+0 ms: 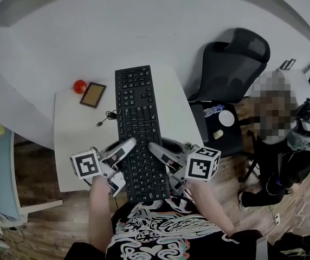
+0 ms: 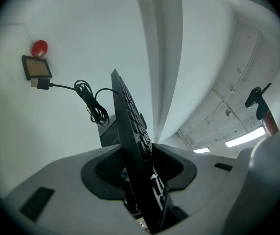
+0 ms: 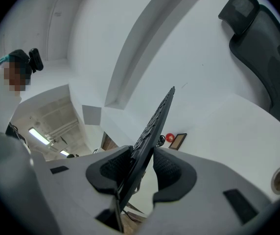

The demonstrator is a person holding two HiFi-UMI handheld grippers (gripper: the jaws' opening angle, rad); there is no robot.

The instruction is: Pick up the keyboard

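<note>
A black keyboard (image 1: pixel 139 112) runs lengthwise away from me over the white table (image 1: pixel 73 140), its near end past the table's front edge. My left gripper (image 1: pixel 129 144) clamps its left long edge and my right gripper (image 1: pixel 154 147) its right long edge, both near the near end. In the left gripper view the keyboard (image 2: pixel 130 116) passes edge-on between the dark pads of the left gripper (image 2: pixel 139 155), which press on it. In the right gripper view the keyboard (image 3: pixel 154 121) sits tilted between the pads of the right gripper (image 3: pixel 142 155), also gripped.
A red ball (image 1: pixel 79 85) and a small brown framed board (image 1: pixel 93 95) lie at the table's far left. The coiled USB cable (image 1: pixel 107 116) rests beside the keyboard. A black office chair (image 1: pixel 231 64), a low black stand (image 1: pixel 220 123) and a seated person (image 1: pixel 279 140) are to the right.
</note>
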